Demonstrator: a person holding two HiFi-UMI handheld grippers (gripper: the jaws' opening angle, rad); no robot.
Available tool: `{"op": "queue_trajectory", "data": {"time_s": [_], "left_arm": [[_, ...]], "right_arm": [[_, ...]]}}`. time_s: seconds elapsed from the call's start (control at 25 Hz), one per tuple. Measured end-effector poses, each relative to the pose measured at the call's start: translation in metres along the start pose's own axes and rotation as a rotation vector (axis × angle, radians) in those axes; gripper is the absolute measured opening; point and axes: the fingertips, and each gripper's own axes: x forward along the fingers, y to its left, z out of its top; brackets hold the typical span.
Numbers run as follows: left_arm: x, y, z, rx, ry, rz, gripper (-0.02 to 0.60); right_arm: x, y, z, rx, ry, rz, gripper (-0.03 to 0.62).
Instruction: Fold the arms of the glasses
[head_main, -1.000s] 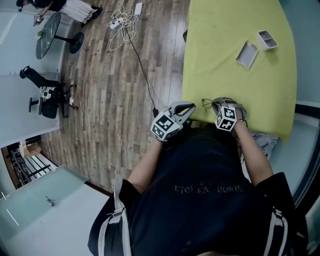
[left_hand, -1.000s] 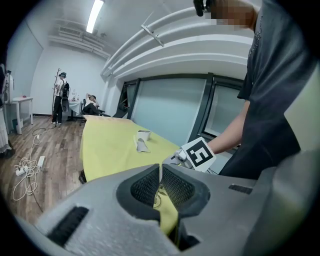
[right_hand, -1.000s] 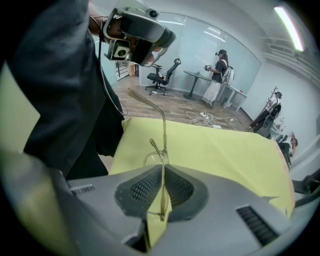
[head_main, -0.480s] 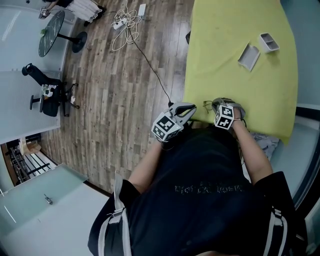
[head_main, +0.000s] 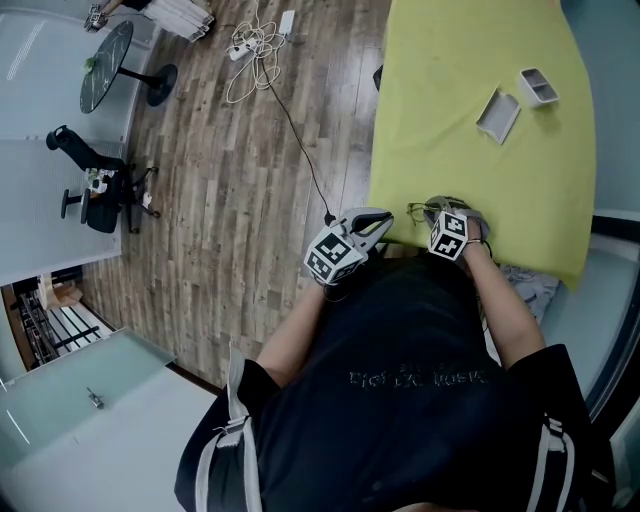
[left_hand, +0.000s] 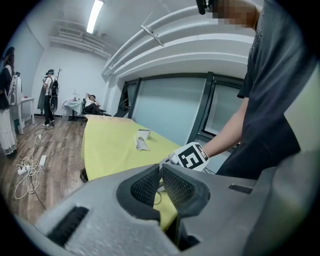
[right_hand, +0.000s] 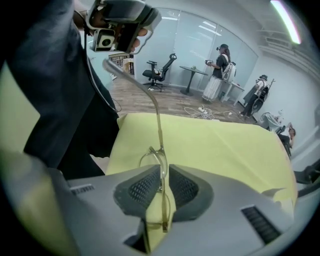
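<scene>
Head view steeply down, gripper views along jaws, sharing table (head_main: 470, 150)

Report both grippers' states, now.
Left gripper: shut, nothing between its jaws.
Right gripper: shut on the glasses.

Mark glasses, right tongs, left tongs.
glasses (right_hand: 161, 150), right gripper view, frame hinge
right tongs (right_hand: 164, 168), right gripper view, between pad tips
left tongs (left_hand: 161, 167), left gripper view, between pad tips
</scene>
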Motion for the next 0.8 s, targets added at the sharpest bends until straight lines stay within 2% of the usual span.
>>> {"op": "queue_trajectory", "data": {"time_s": [0.32,0.8], "left_arm": [[0.003,-0.003,-0.001,0.000,0.000,-0.010,0.032],[0.009,-0.001,-0.001,-0.001,-0.002,-0.037,0.032]], "right_arm": [[-0.026,-0.009,0.012,0.059,-0.087,-0.062,0.035],[-0.068,0.002,0.037,0.084,-0.153,-0.051,0.035]]}}
